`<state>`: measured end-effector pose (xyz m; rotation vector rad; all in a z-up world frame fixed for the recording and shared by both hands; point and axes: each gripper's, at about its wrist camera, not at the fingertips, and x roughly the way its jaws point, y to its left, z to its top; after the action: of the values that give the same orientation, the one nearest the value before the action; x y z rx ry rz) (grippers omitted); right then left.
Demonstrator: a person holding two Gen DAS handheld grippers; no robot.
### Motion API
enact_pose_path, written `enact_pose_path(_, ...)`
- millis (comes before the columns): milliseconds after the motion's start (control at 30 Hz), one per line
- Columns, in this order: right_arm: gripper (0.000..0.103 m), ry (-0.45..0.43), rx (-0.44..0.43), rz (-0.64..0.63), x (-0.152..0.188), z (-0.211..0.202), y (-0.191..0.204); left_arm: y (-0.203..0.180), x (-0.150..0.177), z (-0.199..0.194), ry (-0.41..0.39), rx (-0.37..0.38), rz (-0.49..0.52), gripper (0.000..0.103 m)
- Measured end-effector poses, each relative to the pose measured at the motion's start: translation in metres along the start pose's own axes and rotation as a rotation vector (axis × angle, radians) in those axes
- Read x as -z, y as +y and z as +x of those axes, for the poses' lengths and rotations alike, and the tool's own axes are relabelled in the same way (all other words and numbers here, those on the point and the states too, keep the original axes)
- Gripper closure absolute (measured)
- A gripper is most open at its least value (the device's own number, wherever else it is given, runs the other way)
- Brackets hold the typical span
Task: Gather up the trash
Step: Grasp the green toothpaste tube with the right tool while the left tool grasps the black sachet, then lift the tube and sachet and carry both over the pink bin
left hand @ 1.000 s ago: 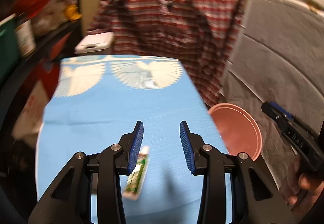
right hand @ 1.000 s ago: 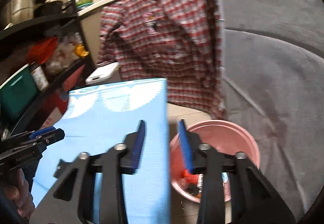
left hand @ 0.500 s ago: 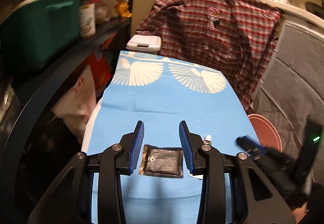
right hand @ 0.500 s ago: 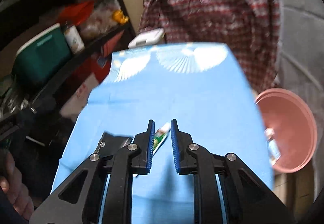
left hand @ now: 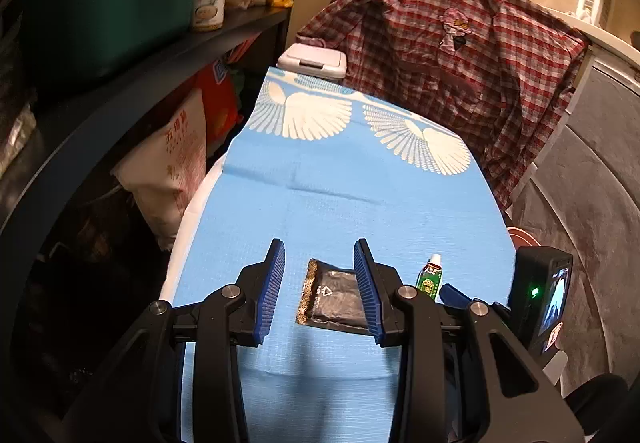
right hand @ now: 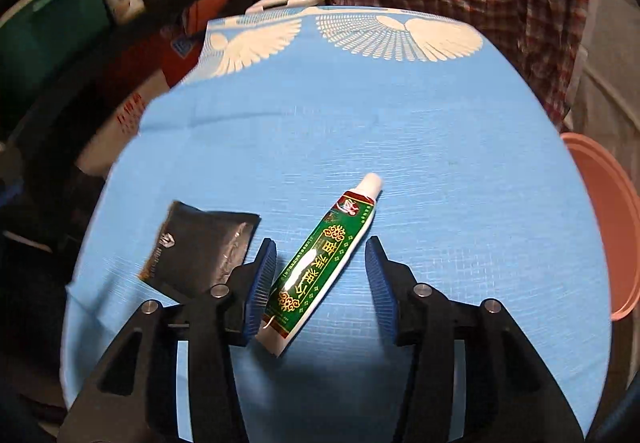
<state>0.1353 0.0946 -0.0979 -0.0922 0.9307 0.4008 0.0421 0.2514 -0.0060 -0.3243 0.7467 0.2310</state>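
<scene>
Trash lies on our bench under a light-blue cloth with white wing prints (right hand: 400,115). Our left claw (left hand: 319,287) is spread apart over a flat black foil packet (left hand: 332,293); the packet sits between its blue pads, closer to the right-hand one. Our right claw (right hand: 321,279) is also spread apart around a green ointment tube with a white cap (right hand: 320,263), which lies slantwise between the pads, its crimped end near the left pad. A pink plastic basin (right hand: 604,227) sits beyond the bench's right edge.
</scene>
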Motion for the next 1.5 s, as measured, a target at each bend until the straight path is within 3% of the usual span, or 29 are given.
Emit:
enact_pose_path(167,0.059,0.017,0.084,-0.101,0.001,0.0,0.009,0.011,0.005,0.016,0.053,-0.003,-0.046,0.066)
enact_pose_path(300,0.098,0.023,0.111,-0.115,0.001,-0.003,0.0,0.017,0.012,0.035,0.113,0.001,-0.09,0.06)
enact_pose_path(467,0.099,0.025,0.083,-0.092,0.0,-0.01,-0.02,0.002,0.024,0.062,0.183,-0.017,-0.058,0.045)
enact_pose_path(700,0.099,0.005,0.047,-0.048,0.003,-0.02,-0.054,-0.03,0.035,0.089,0.224,-0.041,0.052,0.016)
enact_pose_path(967,0.099,0.002,0.023,-0.031,0.008,-0.023,-0.072,-0.04,0.051,0.12,0.307,-0.086,0.122,0.012)
enact_pose_path(1067,0.099,0.002,0.023,-0.033,0.008,-0.022,-0.071,-0.042,0.053,0.123,0.304,-0.092,0.124,0.013)
enact_pose_path(1367,0.099,-0.005,0.003,-0.031,0.006,-0.023,-0.071,-0.046,0.052,0.116,0.299,-0.074,0.139,0.036)
enact_pose_path(1433,0.099,-0.01,-0.003,-0.03,0.006,-0.025,-0.07,-0.05,0.051,0.112,0.287,-0.07,0.157,0.048)
enact_pose_path(1467,0.099,-0.013,-0.005,-0.03,0.006,-0.025,-0.07,-0.052,0.05,0.111,0.282,-0.074,0.168,0.062)
enact_pose_path(1500,0.099,-0.018,-0.007,-0.03,0.005,-0.026,-0.069,-0.056,0.049,0.108,0.273,-0.078,0.182,0.065)
